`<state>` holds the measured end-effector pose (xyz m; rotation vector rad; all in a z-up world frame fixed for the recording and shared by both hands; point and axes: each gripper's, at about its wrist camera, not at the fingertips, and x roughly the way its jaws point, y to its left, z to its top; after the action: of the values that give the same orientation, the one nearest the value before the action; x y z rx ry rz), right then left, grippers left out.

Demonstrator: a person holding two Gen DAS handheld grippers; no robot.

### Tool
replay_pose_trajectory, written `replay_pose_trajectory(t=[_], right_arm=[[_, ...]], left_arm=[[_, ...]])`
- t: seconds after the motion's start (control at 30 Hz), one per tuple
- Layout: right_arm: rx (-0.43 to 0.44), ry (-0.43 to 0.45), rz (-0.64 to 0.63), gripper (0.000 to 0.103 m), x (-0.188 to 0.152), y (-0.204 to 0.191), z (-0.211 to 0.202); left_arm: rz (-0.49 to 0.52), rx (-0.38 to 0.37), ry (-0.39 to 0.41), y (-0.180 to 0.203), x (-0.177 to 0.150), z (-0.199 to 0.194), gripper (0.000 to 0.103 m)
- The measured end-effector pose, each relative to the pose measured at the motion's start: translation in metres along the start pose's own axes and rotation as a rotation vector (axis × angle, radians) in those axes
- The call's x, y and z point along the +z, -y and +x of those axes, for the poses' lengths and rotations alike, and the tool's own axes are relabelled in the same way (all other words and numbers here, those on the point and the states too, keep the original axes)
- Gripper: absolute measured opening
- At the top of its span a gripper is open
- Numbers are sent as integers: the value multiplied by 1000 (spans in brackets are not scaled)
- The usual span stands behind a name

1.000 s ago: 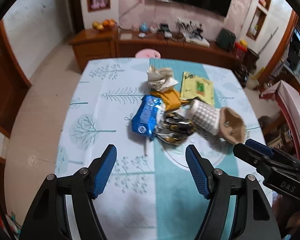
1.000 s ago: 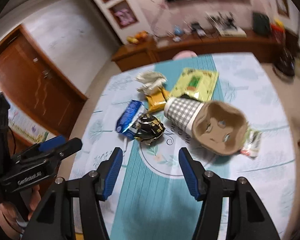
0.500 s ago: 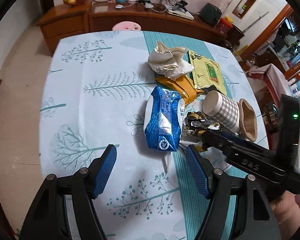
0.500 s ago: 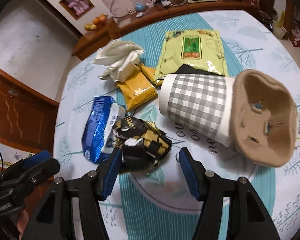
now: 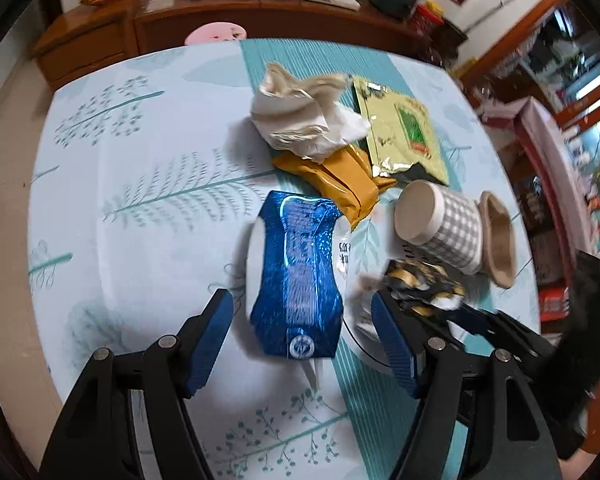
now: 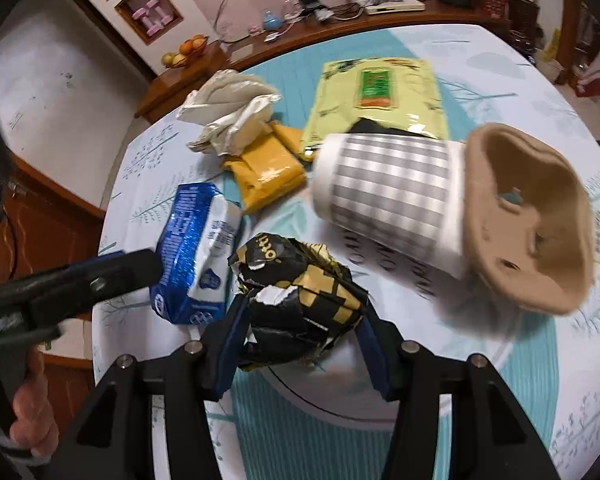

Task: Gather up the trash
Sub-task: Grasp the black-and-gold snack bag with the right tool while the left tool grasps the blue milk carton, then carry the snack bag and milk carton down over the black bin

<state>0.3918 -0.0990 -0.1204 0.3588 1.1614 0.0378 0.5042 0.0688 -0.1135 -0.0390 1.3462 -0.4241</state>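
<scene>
A shiny blue wrapper (image 5: 296,276) lies on the tablecloth between the fingers of my left gripper (image 5: 304,344). That gripper is open, with a gap at each pad. Just right of it sits a crumpled black and gold wrapper (image 6: 300,300). My right gripper (image 6: 302,344) is closing its jaws on this wrapper, and both pads touch its sides. The same wrapper (image 5: 424,284) shows in the left wrist view, with the right gripper's fingers (image 5: 480,320) on it. One left finger (image 6: 112,272) reaches the blue wrapper (image 6: 196,256) in the right wrist view.
Behind lie a crumpled tissue (image 5: 304,124), a yellow packet (image 5: 340,184), a green-yellow pouch (image 5: 400,136) and a checked paper cup (image 6: 388,196) on its side with a brown lid (image 6: 528,220). The table (image 5: 140,240) drops off at left; a sideboard (image 5: 100,40) stands beyond.
Both grippers have come down close to the table. The left now straddles the blue wrapper. The right has narrowed around the black and gold wrapper.
</scene>
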Motion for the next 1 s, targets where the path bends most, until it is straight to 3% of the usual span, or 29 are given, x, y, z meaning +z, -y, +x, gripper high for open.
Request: replay_pose_trajectory(t=[0.2, 0.3, 0.5, 0.8, 1.0], right_arm=[[-16, -5, 38, 53, -6, 7, -6], [-20, -5, 55, 53, -8, 9, -7], [-6, 6, 61, 53, -13, 10, -17], [29, 12, 67, 53, -38, 22, -40], [47, 5, 58, 53, -65, 43, -64]], left_arm=[[31, 42, -88, 8, 11, 34, 70], [15, 59, -94, 9, 11, 42, 58], [32, 100, -70, 21, 1, 43, 56], [32, 84, -99, 33, -47, 23, 56], [71, 78, -110, 66, -93, 2, 56]])
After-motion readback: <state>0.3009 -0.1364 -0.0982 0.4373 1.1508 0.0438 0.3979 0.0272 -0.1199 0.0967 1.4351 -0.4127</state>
